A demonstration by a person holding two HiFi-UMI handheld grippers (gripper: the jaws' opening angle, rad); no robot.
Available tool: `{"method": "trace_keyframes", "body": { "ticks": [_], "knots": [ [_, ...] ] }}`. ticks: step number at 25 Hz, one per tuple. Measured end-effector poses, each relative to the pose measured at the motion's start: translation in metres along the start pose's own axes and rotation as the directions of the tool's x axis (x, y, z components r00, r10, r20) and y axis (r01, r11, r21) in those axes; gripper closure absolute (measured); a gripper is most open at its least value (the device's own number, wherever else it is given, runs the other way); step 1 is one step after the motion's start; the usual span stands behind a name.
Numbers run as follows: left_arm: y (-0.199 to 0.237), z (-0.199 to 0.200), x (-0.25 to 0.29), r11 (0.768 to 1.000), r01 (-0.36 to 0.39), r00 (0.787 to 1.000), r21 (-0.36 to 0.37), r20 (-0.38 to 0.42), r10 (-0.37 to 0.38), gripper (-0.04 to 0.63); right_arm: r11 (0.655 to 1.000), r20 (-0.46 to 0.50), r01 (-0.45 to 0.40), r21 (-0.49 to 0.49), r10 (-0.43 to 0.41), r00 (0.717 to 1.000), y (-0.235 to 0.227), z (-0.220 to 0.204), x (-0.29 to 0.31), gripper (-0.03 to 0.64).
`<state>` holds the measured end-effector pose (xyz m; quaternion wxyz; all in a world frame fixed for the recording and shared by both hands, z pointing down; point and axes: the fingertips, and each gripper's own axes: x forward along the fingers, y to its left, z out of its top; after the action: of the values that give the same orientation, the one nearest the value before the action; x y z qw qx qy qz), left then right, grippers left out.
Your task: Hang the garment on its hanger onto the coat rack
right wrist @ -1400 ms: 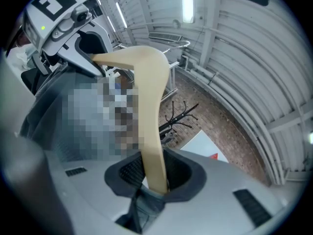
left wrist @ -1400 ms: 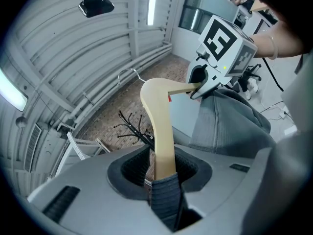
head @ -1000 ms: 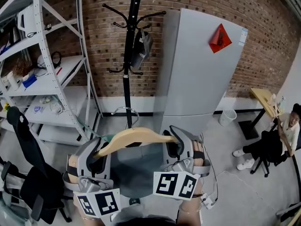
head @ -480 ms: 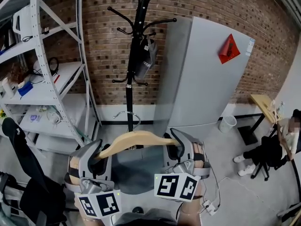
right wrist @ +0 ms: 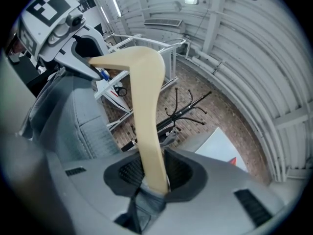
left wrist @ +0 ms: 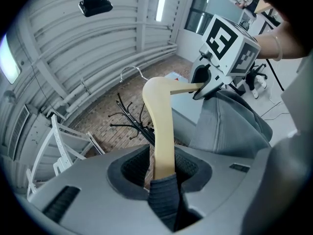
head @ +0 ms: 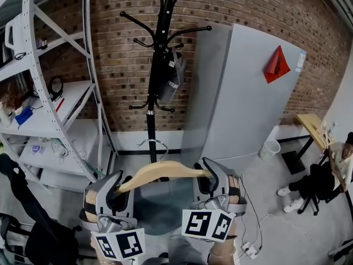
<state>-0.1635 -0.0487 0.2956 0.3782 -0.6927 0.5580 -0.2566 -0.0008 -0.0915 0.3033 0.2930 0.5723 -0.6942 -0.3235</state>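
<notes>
Right tool (head: 206, 174), jaws just opening, and left tool (head: 117, 185) pinch curved wooden hanger (head: 165, 169).

Centre: wooden hanger (head: 165, 170) level, hook up, grey garment (head: 159, 204) draped below. Ends: left gripper (head: 118, 183) clamps left, right gripper (head: 206, 173) holds right, jaws just easing wider. Beyond: black coat rack (head: 151, 109), dark bag (head: 171, 79) hung on it; brick wall (head: 118, 65) behind.

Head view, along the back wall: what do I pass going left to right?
Left to right: white shelving unit → black coat rack → grey cabinet → seated person.
</notes>
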Motion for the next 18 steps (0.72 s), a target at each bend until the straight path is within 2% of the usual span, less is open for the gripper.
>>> {"method": "trace_keyframes", "body": {
  "ticks": [11,18],
  "knots": [
    [0.005,-0.009,0.119,1.000,0.010,1.000,0.023,0.012,-0.011,0.479,1.000,-0.009,-0.012,0.015,0.012,1.000,-0.030,-0.026,0.111,0.520],
    [0.008,-0.009,0.190,0.999,-0.012,1.000,0.034,-0.003,0.012,0.479,1.000,0.018,-0.022,0.019,0.022,1.000,-0.055,-0.040,0.178,0.517]
  ]
}}
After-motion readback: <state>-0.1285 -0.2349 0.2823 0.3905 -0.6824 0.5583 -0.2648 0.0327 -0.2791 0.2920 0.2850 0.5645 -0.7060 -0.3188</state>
